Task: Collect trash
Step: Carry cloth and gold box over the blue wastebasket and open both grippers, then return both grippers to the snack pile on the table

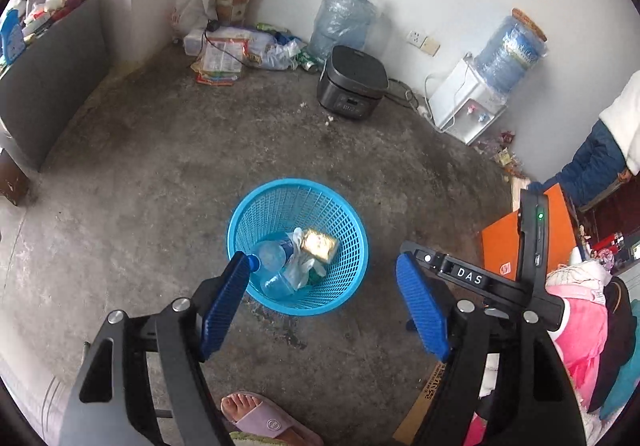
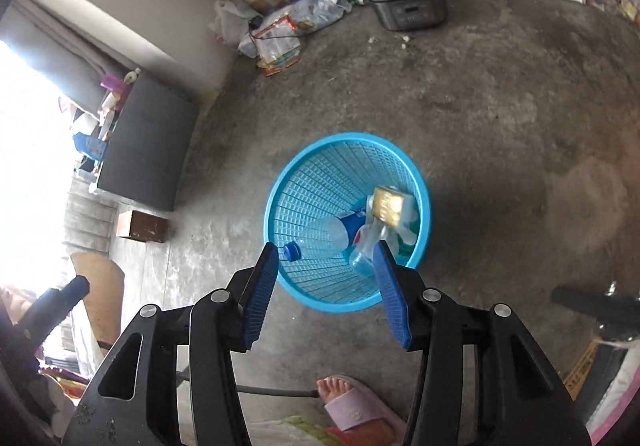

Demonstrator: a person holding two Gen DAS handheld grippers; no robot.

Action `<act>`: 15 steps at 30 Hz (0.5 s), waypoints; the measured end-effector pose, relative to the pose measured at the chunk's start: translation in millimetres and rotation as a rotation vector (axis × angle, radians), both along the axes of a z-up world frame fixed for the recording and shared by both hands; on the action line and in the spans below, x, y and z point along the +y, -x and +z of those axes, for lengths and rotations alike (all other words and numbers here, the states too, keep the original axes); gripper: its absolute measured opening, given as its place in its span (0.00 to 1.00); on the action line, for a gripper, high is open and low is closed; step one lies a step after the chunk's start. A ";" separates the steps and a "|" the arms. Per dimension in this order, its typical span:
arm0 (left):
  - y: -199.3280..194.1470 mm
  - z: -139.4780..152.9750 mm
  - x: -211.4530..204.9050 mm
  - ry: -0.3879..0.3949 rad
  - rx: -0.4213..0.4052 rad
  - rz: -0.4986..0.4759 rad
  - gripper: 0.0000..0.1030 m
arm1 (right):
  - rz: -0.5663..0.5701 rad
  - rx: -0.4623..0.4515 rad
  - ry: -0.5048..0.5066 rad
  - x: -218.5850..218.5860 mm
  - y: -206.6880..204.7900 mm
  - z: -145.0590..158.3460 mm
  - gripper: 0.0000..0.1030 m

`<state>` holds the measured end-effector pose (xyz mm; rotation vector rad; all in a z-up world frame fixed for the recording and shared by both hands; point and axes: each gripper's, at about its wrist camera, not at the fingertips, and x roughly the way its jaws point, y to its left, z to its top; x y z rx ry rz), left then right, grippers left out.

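Observation:
A blue mesh basket (image 1: 280, 202) stands on the concrete floor. In it lie a clear plastic bottle (image 1: 272, 255) with a blue cap, a shiny gold packet (image 1: 319, 244) and crumpled white plastic. My left gripper (image 1: 322, 260) hangs open above the basket's near rim with nothing between its blue pads. In the right wrist view the same basket (image 2: 348, 137) holds the bottle (image 2: 340, 232) and the gold packet (image 2: 386, 206). My right gripper (image 2: 326, 248) is open over the near rim, pads empty. Its black body (image 1: 468, 278) shows beside the left gripper.
A dark rice cooker (image 1: 352, 86), water jugs, a white dispenser (image 1: 464, 102) and a heap of bags and wrappers (image 1: 236, 50) line the far wall. A grey cabinet (image 1: 48, 86) stands left, an orange box (image 1: 500, 246) right. A person's foot in a pink slipper (image 1: 264, 418) is near.

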<state>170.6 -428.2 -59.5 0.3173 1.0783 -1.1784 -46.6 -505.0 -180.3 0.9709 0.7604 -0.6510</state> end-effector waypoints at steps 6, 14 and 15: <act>22.6 67.8 93.8 0.167 -0.095 0.107 0.77 | 0.092 -0.047 0.275 36.7 -2.8 69.6 0.75; 55.8 99.3 285.8 0.214 -0.260 0.463 0.78 | 0.369 -0.108 0.648 133.4 -36.7 149.2 0.92; 59.7 96.8 308.0 0.188 -0.278 0.509 0.78 | 0.421 -0.140 0.655 146.8 -42.0 153.3 0.92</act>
